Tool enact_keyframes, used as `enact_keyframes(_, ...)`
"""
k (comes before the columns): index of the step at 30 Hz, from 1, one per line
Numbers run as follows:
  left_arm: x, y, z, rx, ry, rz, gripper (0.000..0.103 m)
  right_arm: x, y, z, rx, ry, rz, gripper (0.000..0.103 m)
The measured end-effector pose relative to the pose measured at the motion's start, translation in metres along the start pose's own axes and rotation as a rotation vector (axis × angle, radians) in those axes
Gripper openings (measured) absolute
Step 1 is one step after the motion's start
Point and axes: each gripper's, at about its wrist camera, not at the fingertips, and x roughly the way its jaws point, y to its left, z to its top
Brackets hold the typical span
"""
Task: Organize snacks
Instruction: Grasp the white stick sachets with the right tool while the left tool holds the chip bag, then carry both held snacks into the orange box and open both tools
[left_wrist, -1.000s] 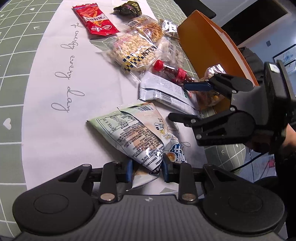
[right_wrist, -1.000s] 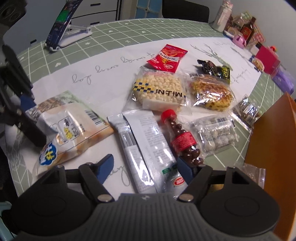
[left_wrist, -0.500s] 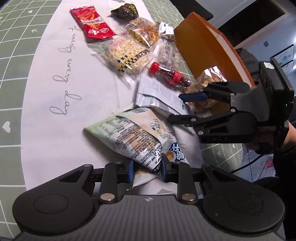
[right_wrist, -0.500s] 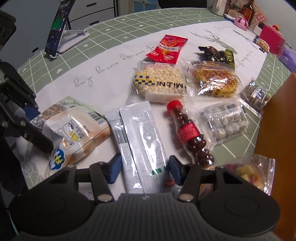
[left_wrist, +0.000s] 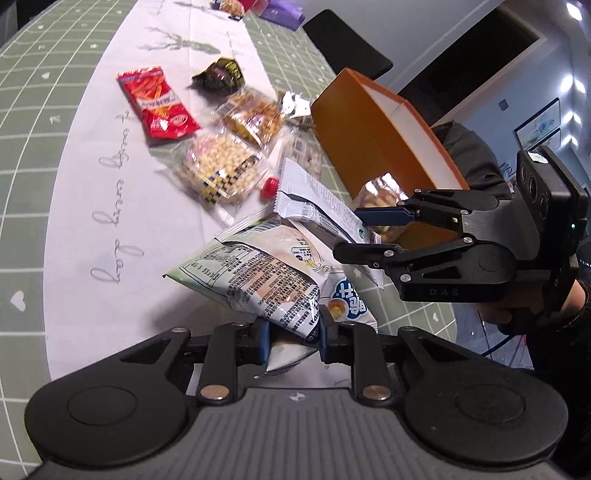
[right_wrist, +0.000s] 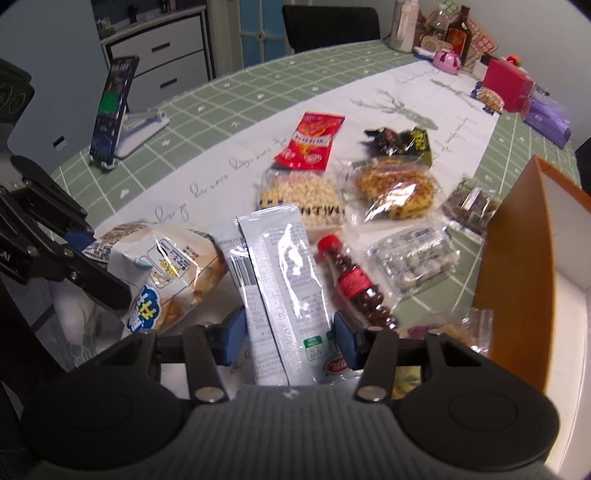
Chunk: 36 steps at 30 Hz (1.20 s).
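My left gripper (left_wrist: 291, 332) is shut on the bottom edge of a puffy white-and-green snack bag (left_wrist: 258, 273) with a blue logo, held tilted just above the white runner. In the right wrist view the same bag (right_wrist: 166, 266) hangs from the left gripper (right_wrist: 107, 266) at the left. My right gripper (right_wrist: 290, 332) is shut on the near end of a long silver packet (right_wrist: 288, 266), which is raised off the table. The left wrist view shows that packet (left_wrist: 314, 199) sticking up from the right gripper (left_wrist: 349, 234). An orange box (right_wrist: 517, 258) with a white inside stands open at the right.
Lying on the runner are a red packet (right_wrist: 314, 140), a bag of pale puffs (right_wrist: 303, 195), a brown snack bag (right_wrist: 395, 188), a red-capped bottle (right_wrist: 354, 284) and a clear blister pack (right_wrist: 413, 258). A phone on a stand (right_wrist: 110, 110) stands far left.
Both grippers have risen, each lifting its packet off the table. The right jaws closed from wide open onto the silver packet. The left jaws pinched the snack bag a little tighter.
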Motion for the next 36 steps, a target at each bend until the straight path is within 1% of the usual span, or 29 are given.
enact_keyframes(6, -0.007, -0.025, 0.019, 0.055, -0.067, -0.009, 0.027, -0.029, -0.008, 0.009, 0.021, -0.074, -0.057, 0.05)
enact_keyframes(12, -0.015, -0.058, 0.038, 0.128, -0.146, -0.021, 0.027, -0.071, -0.026, 0.011, 0.073, -0.173, -0.153, 0.05)
enact_keyframes(15, -0.013, -0.077, 0.045, 0.179, -0.164, -0.026, 0.027, -0.092, -0.037, 0.006, 0.111, -0.223, -0.187, 0.05)
enact_keyframes(18, -0.008, -0.099, 0.054, 0.237, -0.177, -0.031, 0.027, -0.109, -0.05, -0.001, 0.153, -0.255, -0.228, 0.05)
enact_keyframes(23, 0.013, -0.128, 0.072, 0.283, -0.163, -0.051, 0.027, -0.128, -0.078, -0.016, 0.238, -0.286, -0.295, 0.05)
enact_keyframes(27, 0.036, -0.155, 0.083, 0.35, -0.151, -0.045, 0.027, -0.141, -0.102, -0.034, 0.309, -0.296, -0.347, 0.05)
enact_keyframes(28, 0.043, -0.163, 0.087, 0.363, -0.138, -0.05, 0.027, -0.144, -0.108, -0.038, 0.324, -0.297, -0.368, 0.05)
enact_keyframes(31, 0.065, -0.181, 0.096, 0.413, -0.099, -0.052, 0.027, -0.15, -0.125, -0.049, 0.357, -0.285, -0.471, 0.05)
enact_keyframes(36, 0.094, -0.207, 0.104, 0.489, -0.083, -0.025, 0.027, -0.153, -0.149, -0.062, 0.429, -0.284, -0.485, 0.05)
